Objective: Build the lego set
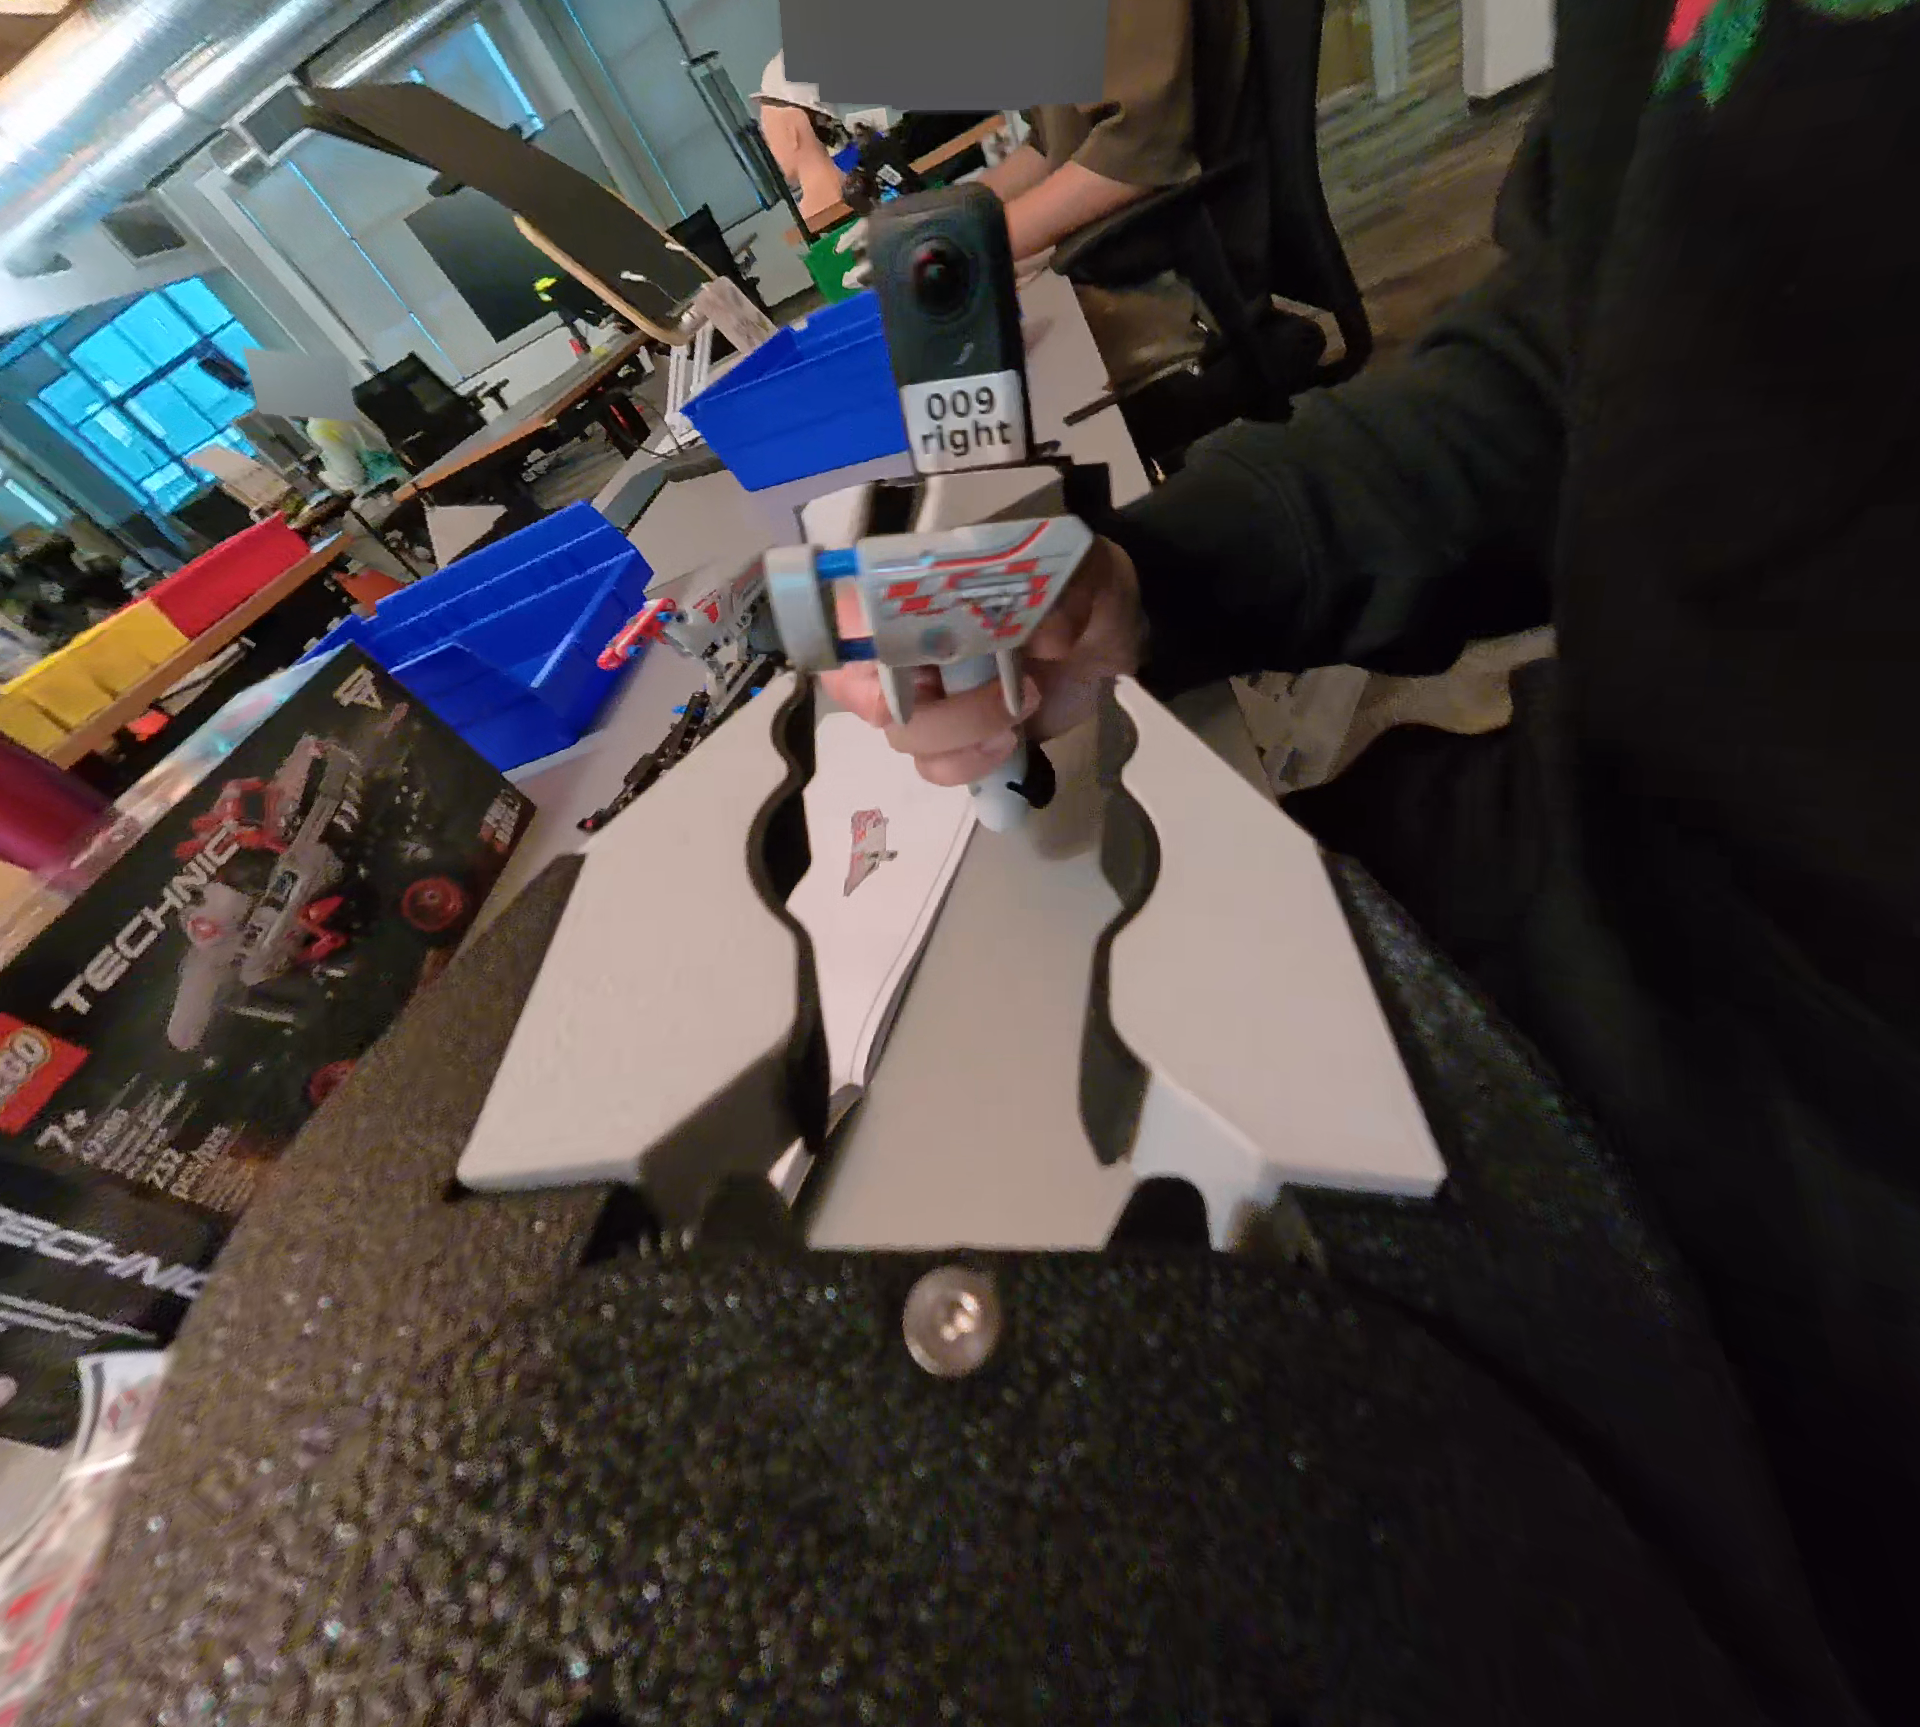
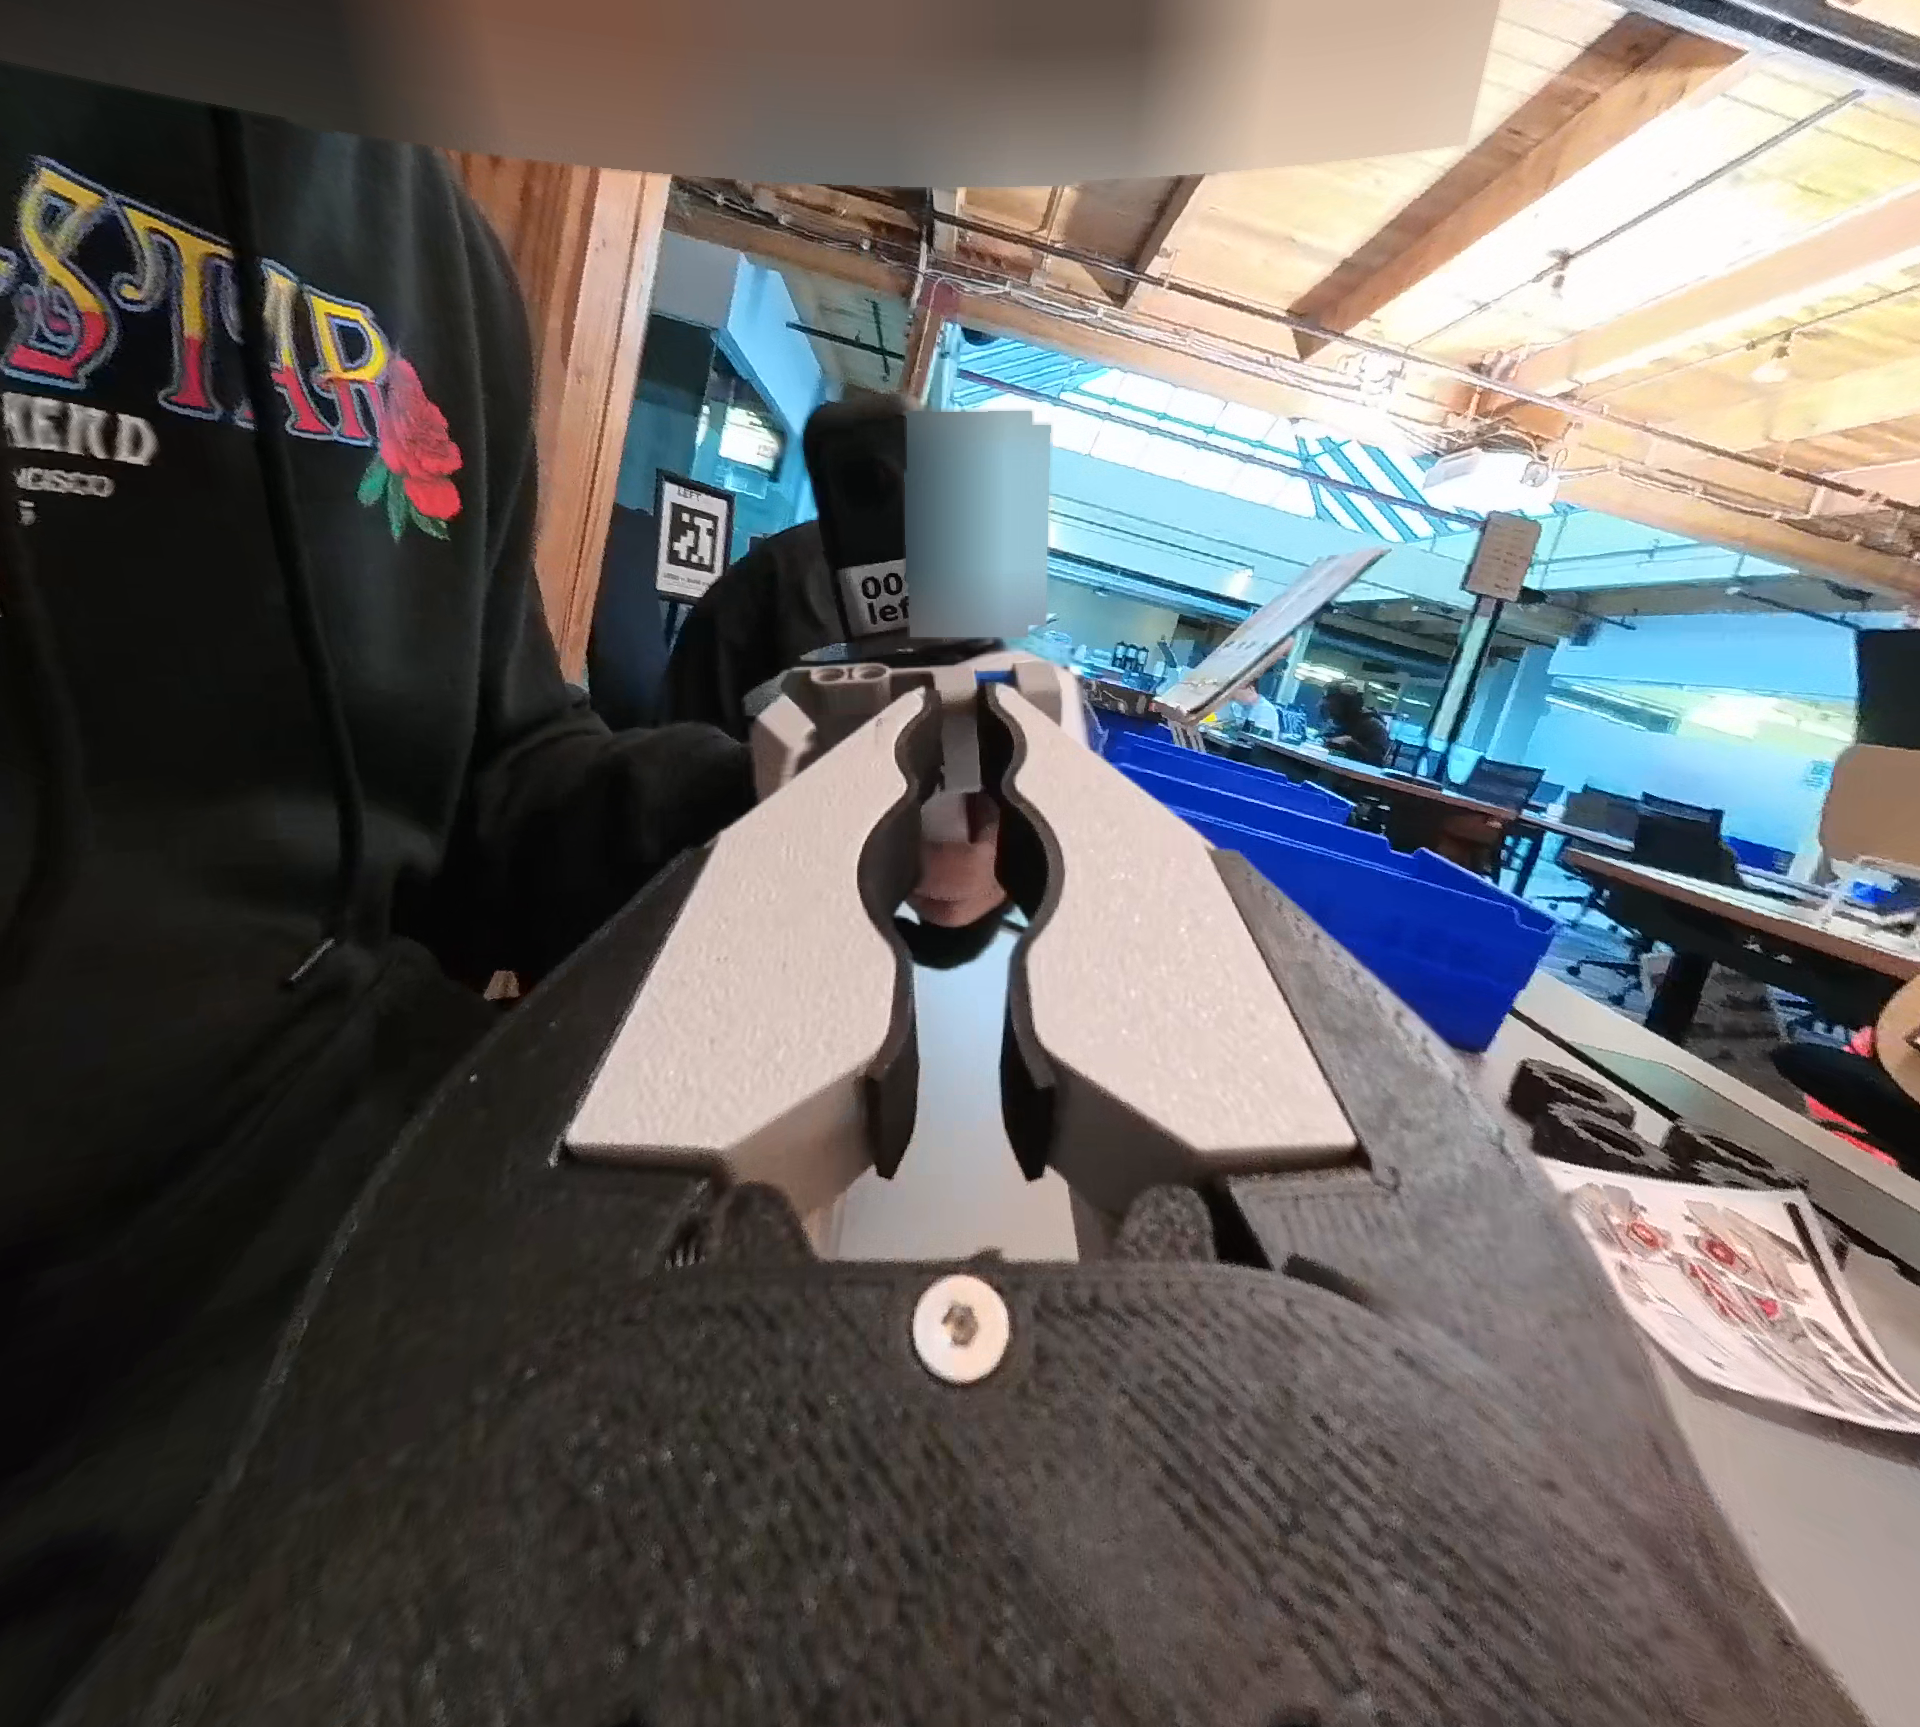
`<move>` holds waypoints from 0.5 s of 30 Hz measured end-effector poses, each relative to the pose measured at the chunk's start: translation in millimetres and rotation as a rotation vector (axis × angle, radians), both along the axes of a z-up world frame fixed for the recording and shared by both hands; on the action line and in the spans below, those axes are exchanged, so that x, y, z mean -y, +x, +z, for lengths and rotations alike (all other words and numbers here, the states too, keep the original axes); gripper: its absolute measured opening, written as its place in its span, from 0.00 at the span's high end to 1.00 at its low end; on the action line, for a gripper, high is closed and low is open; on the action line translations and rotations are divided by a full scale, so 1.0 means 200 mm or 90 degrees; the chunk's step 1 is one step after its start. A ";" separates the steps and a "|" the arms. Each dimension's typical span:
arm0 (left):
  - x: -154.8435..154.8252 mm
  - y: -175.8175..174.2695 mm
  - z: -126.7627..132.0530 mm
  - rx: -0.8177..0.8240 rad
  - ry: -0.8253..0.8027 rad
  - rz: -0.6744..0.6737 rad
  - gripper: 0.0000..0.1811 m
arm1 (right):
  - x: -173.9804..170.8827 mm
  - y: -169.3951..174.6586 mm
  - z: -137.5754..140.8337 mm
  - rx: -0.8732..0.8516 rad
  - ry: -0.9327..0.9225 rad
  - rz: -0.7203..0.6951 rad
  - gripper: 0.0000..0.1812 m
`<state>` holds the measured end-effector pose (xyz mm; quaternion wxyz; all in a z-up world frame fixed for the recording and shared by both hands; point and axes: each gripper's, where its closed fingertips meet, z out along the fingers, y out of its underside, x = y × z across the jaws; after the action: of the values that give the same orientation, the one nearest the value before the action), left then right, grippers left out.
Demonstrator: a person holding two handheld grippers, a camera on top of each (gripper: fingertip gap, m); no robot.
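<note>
Gripping a grey lego sub-assembly (image 2: 961, 747) between its fingertips, the right gripper (image 2: 977, 721) has its jaws drawn narrow around a thin grey stem of that piece. In the left wrist view the same sub-assembly (image 1: 935, 602) shows a grey panel with red and white markings, a blue pin and a grey ring at one end; it is held up above the table (image 1: 1081, 347), directly ahead of the left gripper (image 1: 951, 742). The left gripper stands wide, with nothing between its fingers (image 1: 675, 950), and its tips lie just short of the sub-assembly, not touching it. A hand (image 1: 997, 690) holds the right gripper below the piece. On the table beneath lies an open instruction booklet (image 1: 883, 898). Farther left, a partly built model (image 1: 707, 628) rests beside blue bins (image 1: 520, 628), and the set's box (image 1: 239, 888) stands near the left edge. In the right wrist view a sticker sheet (image 2: 1725, 1303) lies on the table at lower right
</note>
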<state>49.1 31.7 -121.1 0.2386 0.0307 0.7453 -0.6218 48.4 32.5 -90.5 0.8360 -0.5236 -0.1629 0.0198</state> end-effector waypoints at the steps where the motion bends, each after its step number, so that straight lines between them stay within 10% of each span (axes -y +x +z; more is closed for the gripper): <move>1: 0.01 0.01 0.01 -0.014 -0.010 0.005 0.71 | 0.00 -0.01 0.00 -0.001 0.000 0.012 0.97; 13: 0.01 0.05 0.00 0.026 0.007 0.051 0.77 | -0.03 -0.01 -0.02 0.042 -0.026 -0.026 0.97; 15: -0.03 0.10 0.03 0.070 -0.003 0.103 1.00 | -0.05 -0.04 -0.04 0.076 -0.061 -0.028 0.97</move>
<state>68.9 37.5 -115.9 0.3287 0.0036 0.7299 -0.5994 39.6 42.8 -98.1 0.7989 -0.5668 -0.2000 -0.0222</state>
